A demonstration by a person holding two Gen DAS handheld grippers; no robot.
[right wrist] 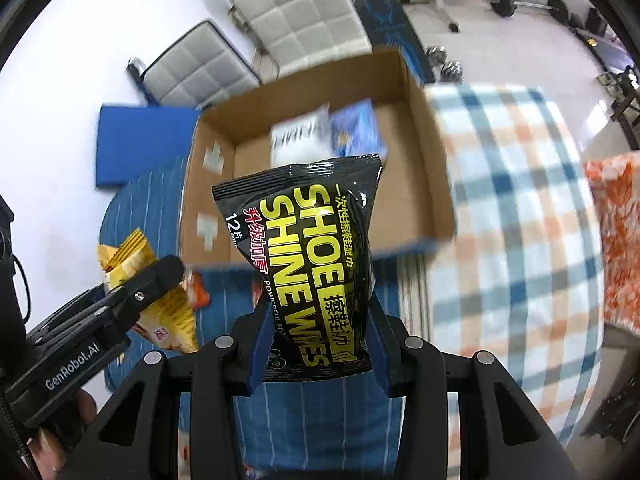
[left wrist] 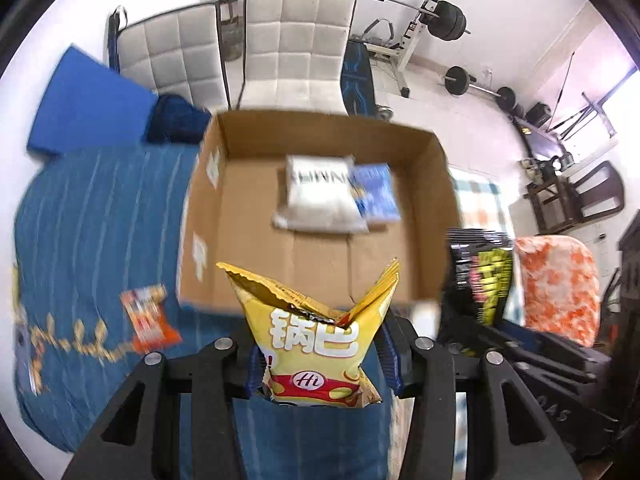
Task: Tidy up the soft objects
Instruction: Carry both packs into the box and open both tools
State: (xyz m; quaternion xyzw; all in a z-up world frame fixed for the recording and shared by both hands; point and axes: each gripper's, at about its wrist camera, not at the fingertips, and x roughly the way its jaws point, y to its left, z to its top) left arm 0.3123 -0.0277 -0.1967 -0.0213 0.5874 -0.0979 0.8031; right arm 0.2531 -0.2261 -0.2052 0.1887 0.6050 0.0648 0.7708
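Both grippers are mid-carry: the left gripper [left wrist: 316,364] pinches a yellow snack bag [left wrist: 316,344], the right gripper [right wrist: 318,344] a black wipes pack [right wrist: 316,264] (both soft), so next comes lowering them into the cardboard box [left wrist: 436,184].

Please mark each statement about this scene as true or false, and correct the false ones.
1. The left gripper holds a yellow snack bag. True.
2. The right gripper is empty. False: it is shut on a black shoe shine wipes pack.
3. The cardboard box holds nothing. False: a white packet and a blue packet lie inside.
4. A small orange packet lies on the blue striped cloth, outside the box. True.
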